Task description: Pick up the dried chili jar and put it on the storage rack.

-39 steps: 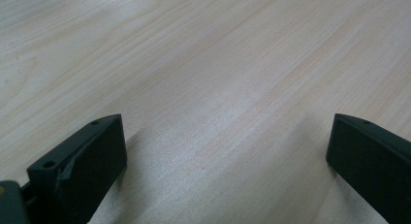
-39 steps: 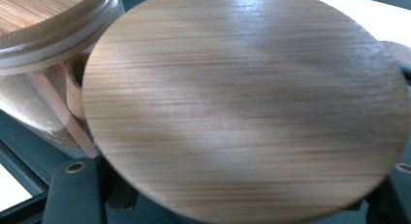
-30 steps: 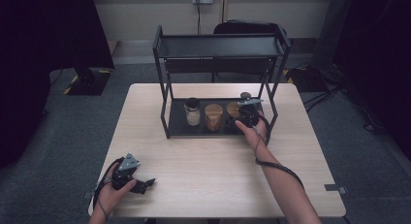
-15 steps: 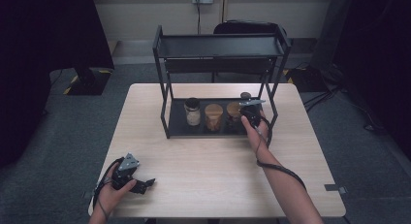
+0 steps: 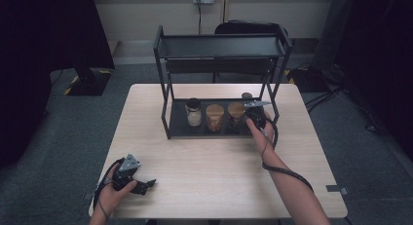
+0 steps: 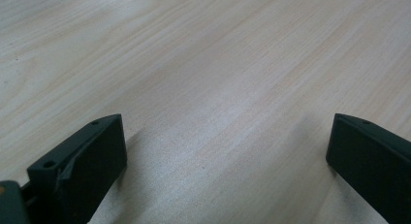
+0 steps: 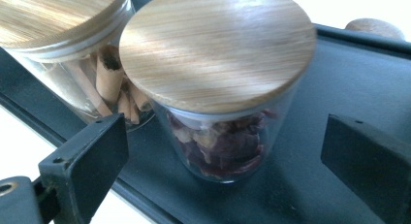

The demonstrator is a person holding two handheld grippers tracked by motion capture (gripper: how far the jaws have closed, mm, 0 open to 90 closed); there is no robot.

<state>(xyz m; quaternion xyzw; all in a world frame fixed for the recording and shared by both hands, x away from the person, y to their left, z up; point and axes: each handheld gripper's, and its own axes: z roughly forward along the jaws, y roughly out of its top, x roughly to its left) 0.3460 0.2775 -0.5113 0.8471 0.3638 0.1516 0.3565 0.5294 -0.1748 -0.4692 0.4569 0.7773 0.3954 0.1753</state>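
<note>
We see the clear glass jar with a round wooden lid and dark red dried pieces inside point(image 7: 218, 88) standing upright on the bottom tray of the black metal two-tier rack point(image 5: 175, 130), the rightmost of three jars there. Just beside it stands a second wooden-lidded glass jar holding tan sticks point(image 7: 72, 44), and further left a dark-lidded glass jar of pale contents point(image 5: 193, 112). The rack sits at the far side of the pale wood-grain table point(image 5: 214, 171), on a grey carpeted floor, with a cream wall and socket behind.

Our right gripper point(image 7: 220, 151) reaches in low at the tray's right end, forearm stretched across the table; its jaws stand wide on either side of the red-filled jar without pressing it. They have just been opening, wider than a second ago. Our left gripper point(image 6: 220, 146) rests near the table's near-left corner, jaws wide over bare wood, where it lay before.
</note>
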